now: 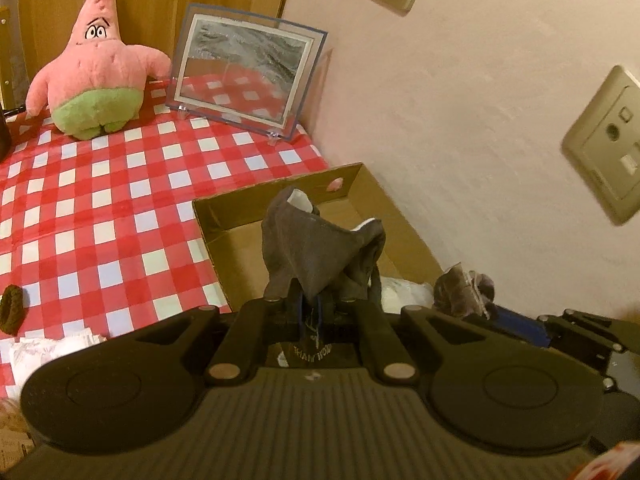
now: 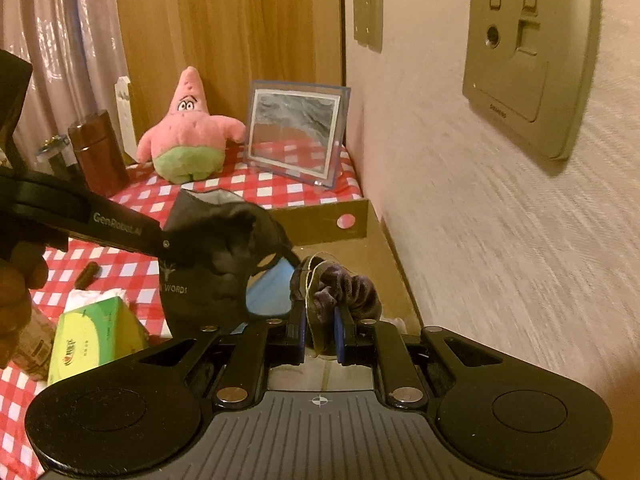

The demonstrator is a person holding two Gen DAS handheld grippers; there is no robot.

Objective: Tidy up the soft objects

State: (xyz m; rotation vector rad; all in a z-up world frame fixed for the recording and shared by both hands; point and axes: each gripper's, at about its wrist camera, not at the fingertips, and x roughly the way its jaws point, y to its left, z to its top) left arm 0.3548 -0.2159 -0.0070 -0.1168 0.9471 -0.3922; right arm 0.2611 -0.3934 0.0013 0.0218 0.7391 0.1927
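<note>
My left gripper [image 1: 310, 304] is shut on a dark grey cloth pouch [image 1: 320, 248], which hangs over the open cardboard box [image 1: 224, 216] by the wall. In the right wrist view one of its fingers [image 2: 120, 224] comes in from the left with the pouch [image 2: 216, 264] bunched at its tip. My right gripper [image 2: 320, 320] is shut on a purple velvet scrunchie [image 2: 344, 284] with a string tag, above the box [image 2: 320, 220]. The scrunchie [image 1: 460, 290] also shows at the right of the left wrist view. A pink star plush [image 1: 96, 72] sits at the back of the checked tablecloth.
A glass picture frame [image 1: 248, 68] leans beside the plush. A brown hair tie [image 1: 12, 308] and white tissue [image 1: 52, 352] lie on the cloth at left. A green tissue pack [image 2: 92, 340] and a brown canister [image 2: 98, 152] stand left. The wall with socket plates [image 2: 528, 60] runs close on the right.
</note>
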